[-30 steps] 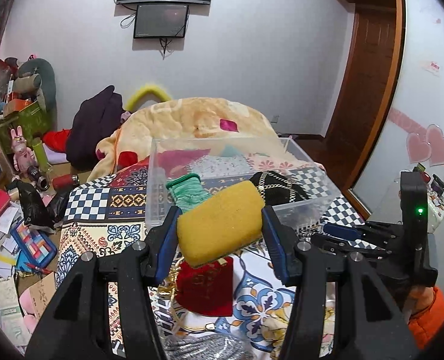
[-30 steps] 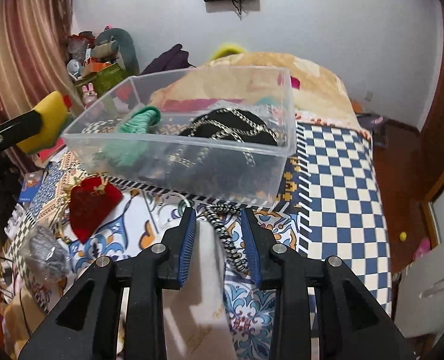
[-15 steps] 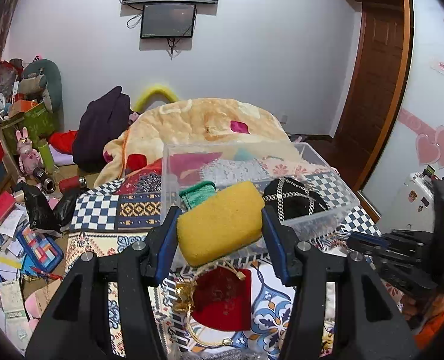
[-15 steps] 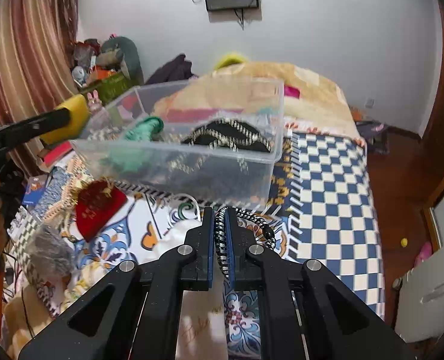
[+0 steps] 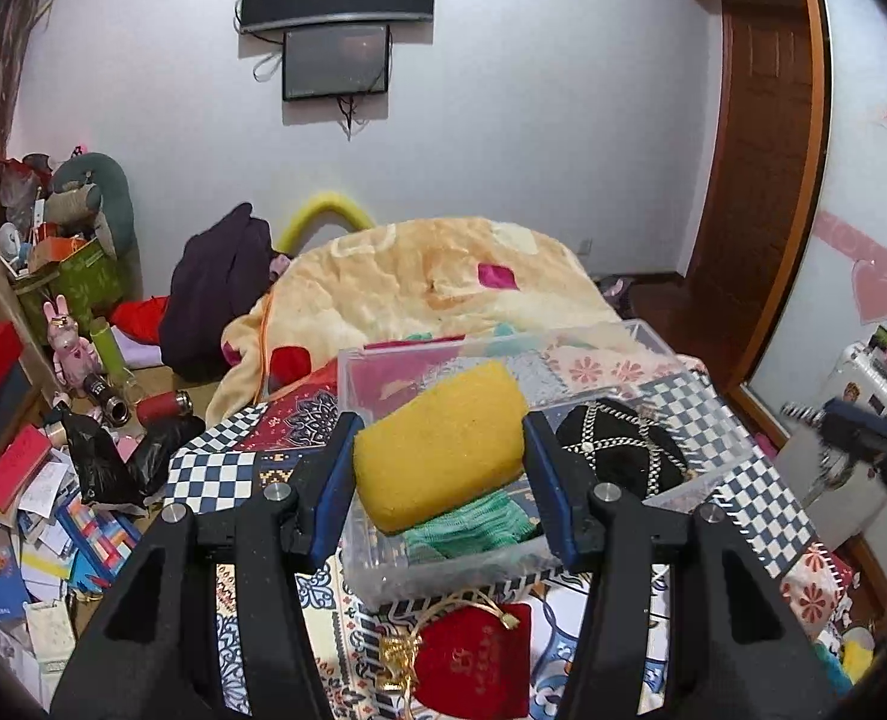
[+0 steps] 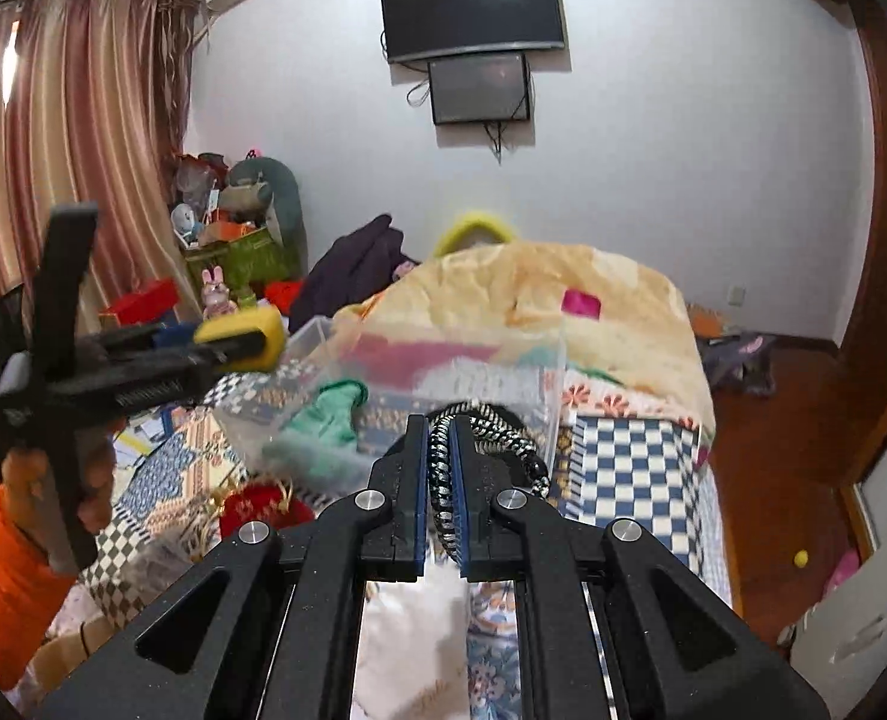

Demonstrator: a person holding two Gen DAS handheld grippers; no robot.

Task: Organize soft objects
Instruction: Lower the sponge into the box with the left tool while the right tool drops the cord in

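Note:
My left gripper (image 5: 440, 459) is shut on a yellow sponge (image 5: 440, 444) and holds it above the near end of a clear plastic box (image 5: 443, 570) on the patterned bedspread. The box holds a green cloth (image 5: 467, 531) and a black chain-trimmed item (image 5: 620, 450). My right gripper (image 6: 441, 480) is shut on a black-and-white braided cord (image 6: 441, 468), lifted above the bed in front of the box (image 6: 554, 372). The left gripper with the sponge (image 6: 242, 339) shows at the left of the right wrist view.
A red velvet pouch (image 5: 473, 663) lies before the box, also in the right wrist view (image 6: 257, 507). A white cloth (image 6: 413, 630) lies under my right gripper. A beige blanket (image 5: 443, 288) is piled behind. Clutter (image 5: 41, 480) covers the floor left.
My left gripper rose and carried the sponge over the box. My right gripper closed on the braided cord and lifted it off the bed.

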